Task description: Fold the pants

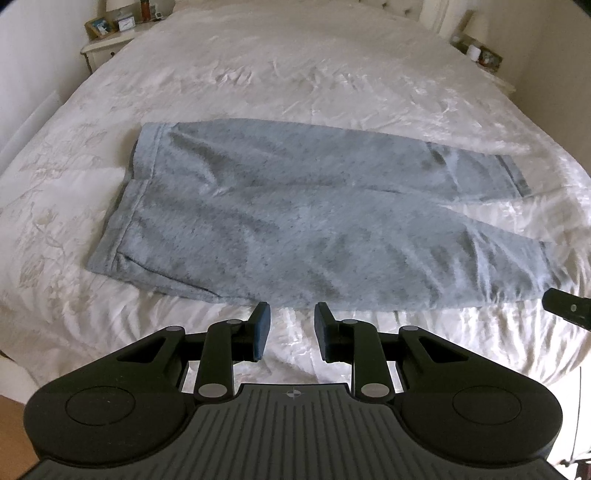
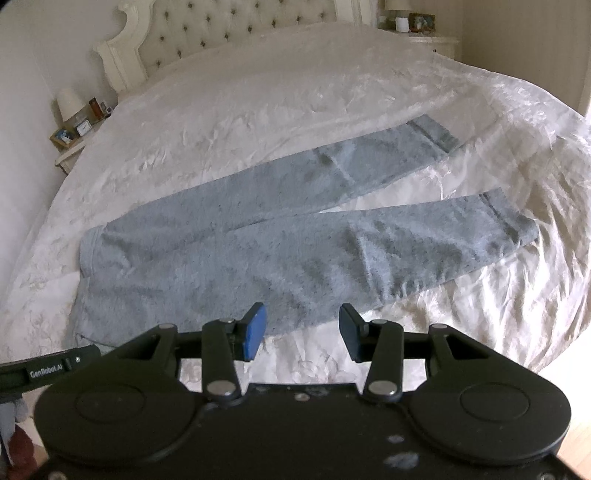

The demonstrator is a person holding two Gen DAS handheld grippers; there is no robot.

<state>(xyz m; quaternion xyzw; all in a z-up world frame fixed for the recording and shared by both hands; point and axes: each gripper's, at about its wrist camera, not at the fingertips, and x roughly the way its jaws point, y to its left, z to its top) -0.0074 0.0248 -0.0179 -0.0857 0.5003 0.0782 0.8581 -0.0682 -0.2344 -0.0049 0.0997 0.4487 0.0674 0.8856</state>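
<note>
Grey sweatpants lie flat on a white bedspread, waistband at the left, both legs running to the right and spread apart at the cuffs. They also show in the right wrist view. My left gripper is open and empty, just short of the near edge of the pants. My right gripper is open and empty, over the near edge of the near leg. A part of the right gripper shows at the left wrist view's right edge.
A tufted headboard stands at the bed's far end. Bedside tables with small items stand at both sides. A lamp is on the left one. The bed's near edge lies under both grippers.
</note>
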